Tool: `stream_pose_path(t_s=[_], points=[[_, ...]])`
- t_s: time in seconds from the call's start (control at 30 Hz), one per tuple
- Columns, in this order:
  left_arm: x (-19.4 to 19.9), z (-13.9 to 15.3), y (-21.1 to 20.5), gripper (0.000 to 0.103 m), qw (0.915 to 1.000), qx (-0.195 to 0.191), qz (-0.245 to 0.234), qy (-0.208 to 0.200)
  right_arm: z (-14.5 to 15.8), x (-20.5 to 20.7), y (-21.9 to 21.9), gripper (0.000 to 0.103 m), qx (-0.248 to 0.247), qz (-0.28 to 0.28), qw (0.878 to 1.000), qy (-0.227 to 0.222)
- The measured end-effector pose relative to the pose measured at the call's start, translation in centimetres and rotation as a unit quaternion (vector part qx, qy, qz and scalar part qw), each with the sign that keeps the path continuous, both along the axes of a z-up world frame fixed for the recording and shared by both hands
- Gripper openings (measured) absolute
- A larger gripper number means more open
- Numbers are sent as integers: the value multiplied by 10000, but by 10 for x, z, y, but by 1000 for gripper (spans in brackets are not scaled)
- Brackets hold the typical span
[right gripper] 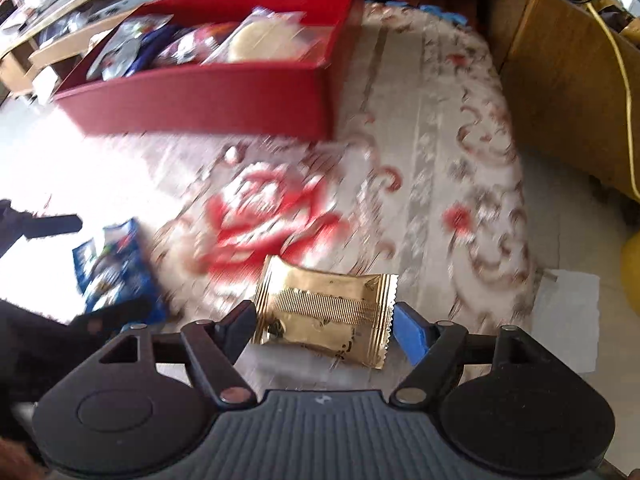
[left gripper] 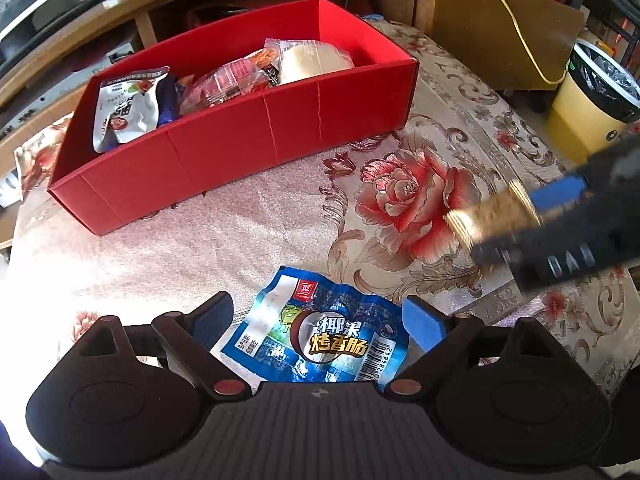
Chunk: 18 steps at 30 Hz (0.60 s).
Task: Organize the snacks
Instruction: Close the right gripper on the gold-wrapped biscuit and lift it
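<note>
A blue sausage packet (left gripper: 320, 340) lies on the flowered tablecloth between the fingers of my left gripper (left gripper: 320, 322), which is open around it without gripping. My right gripper (right gripper: 324, 320) is shut on a gold snack packet (right gripper: 326, 306) and holds it above the table; it shows blurred at the right in the left wrist view (left gripper: 492, 216). The red box (left gripper: 248, 136) stands at the back with several snack packets inside it. The blue packet also shows at the left in the right wrist view (right gripper: 114, 268).
A yellow waste bin (left gripper: 588, 116) stands at the far right beside a brown board (left gripper: 500, 28) with a yellow cable. A wooden shelf runs behind the box. The tablecloth (left gripper: 400, 192) has a large red flower.
</note>
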State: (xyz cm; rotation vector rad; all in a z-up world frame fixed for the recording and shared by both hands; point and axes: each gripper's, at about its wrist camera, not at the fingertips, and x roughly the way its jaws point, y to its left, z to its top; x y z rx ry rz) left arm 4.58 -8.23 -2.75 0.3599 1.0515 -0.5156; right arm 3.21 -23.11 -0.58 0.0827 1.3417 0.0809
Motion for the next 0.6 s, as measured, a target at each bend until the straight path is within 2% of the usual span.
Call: stream_pose_path(t_s=[0.17, 0.33, 0.47, 0.6], points=[[2, -1, 4, 95, 10000, -21, 31, 46, 4, -18, 15, 77, 222, 435, 9986, 197], [4, 3, 8, 95, 9999, -104, 100, 60, 12, -15, 18, 77, -94, 618, 9980, -134], [10, 3, 15, 95, 9990, -235, 316, 232, 2, -2, 24, 77, -173, 845, 9961, -195], [15, 4, 23, 95, 9970, -350, 567, 387, -5, 6, 33, 81, -261, 1159, 9923, -336]])
